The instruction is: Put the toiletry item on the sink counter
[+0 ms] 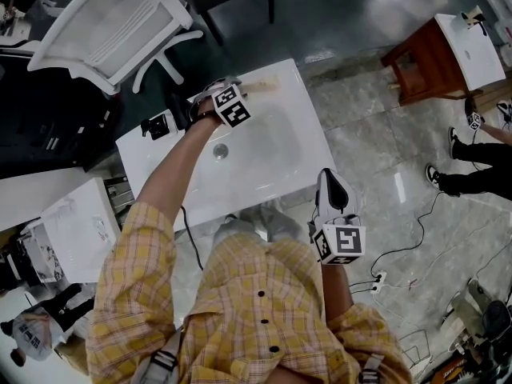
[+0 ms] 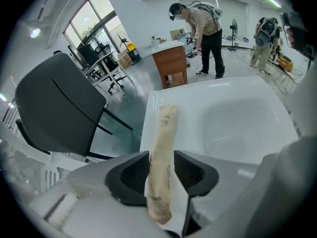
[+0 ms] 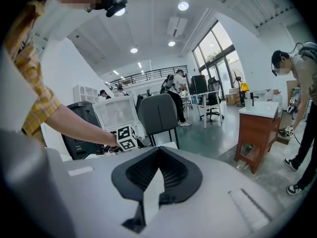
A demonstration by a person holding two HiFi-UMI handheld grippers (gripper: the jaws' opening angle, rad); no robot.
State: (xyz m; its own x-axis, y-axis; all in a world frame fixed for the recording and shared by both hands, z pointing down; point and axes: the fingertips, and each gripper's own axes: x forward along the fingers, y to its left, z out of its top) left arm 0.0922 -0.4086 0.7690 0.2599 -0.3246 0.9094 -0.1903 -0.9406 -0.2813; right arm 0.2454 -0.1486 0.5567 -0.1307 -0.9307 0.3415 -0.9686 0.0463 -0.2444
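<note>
Left gripper [image 2: 161, 168] stands released, jaws apart about the packet [image 2: 166, 133], probably light, limp paper, best pinched mid-length.

Probably an office-like lab: office chairs [image 1: 112, 26], freestanding sink units [image 1: 152, 154], floor cables [image 1: 420, 229].

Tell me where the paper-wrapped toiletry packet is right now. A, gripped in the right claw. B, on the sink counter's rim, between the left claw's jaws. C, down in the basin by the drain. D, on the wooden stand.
B: the packet lies flat along the rim of the sink counter, with its near end between the left claw's jaws, which stand apart on either side of it.
</note>
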